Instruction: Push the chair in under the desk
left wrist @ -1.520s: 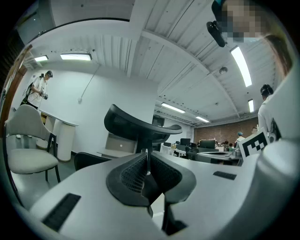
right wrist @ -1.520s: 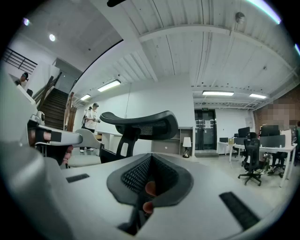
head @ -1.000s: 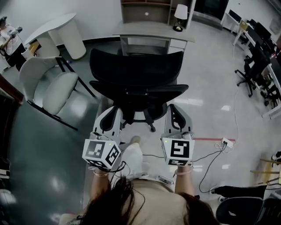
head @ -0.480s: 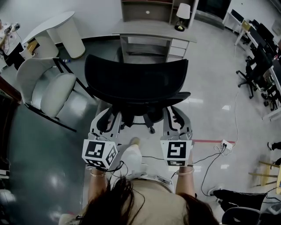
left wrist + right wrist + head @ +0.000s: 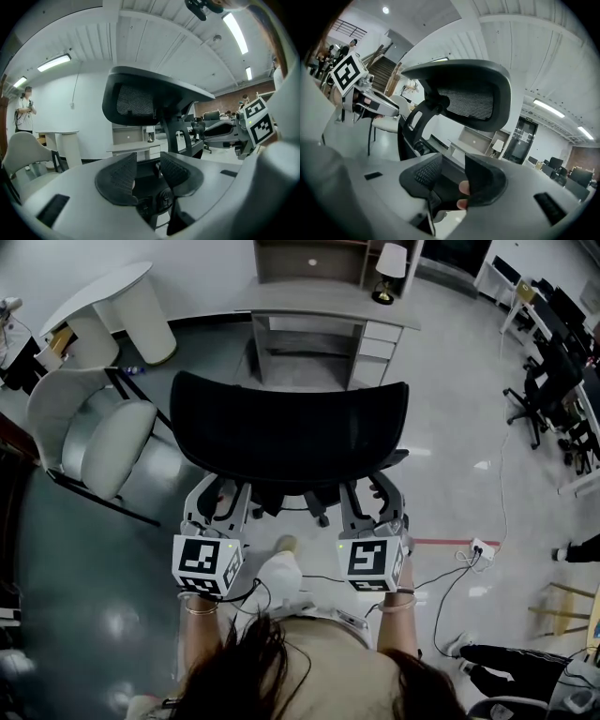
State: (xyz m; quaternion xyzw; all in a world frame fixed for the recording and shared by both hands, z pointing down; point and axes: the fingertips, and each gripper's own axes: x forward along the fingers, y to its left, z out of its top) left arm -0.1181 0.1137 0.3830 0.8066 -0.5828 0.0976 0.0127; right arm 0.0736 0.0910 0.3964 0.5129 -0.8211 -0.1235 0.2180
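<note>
— Where's the chair (image 5: 291,437)?

— On the floor just short of the counter (image 5: 328,304), facing its knee space, not yet under it. Its black mesh back is toward the person.

— And the grippers?

— The left hand-held gripper (image 5: 220,507) and the right hand-held gripper (image 5: 370,507) reach in under the lower edge of the chair's back, one on each side. The left one (image 5: 147,164) has its jaws a little apart, with only dark chair parts showing through the gap. The right one (image 5: 453,171) is also slightly parted, clamping nothing.

— Anything holding things?

— The drawers (image 5: 378,334) at the counter's right end are shut, so their contents are hidden. A lamp (image 5: 386,268) stands above them on the counter top.
</note>
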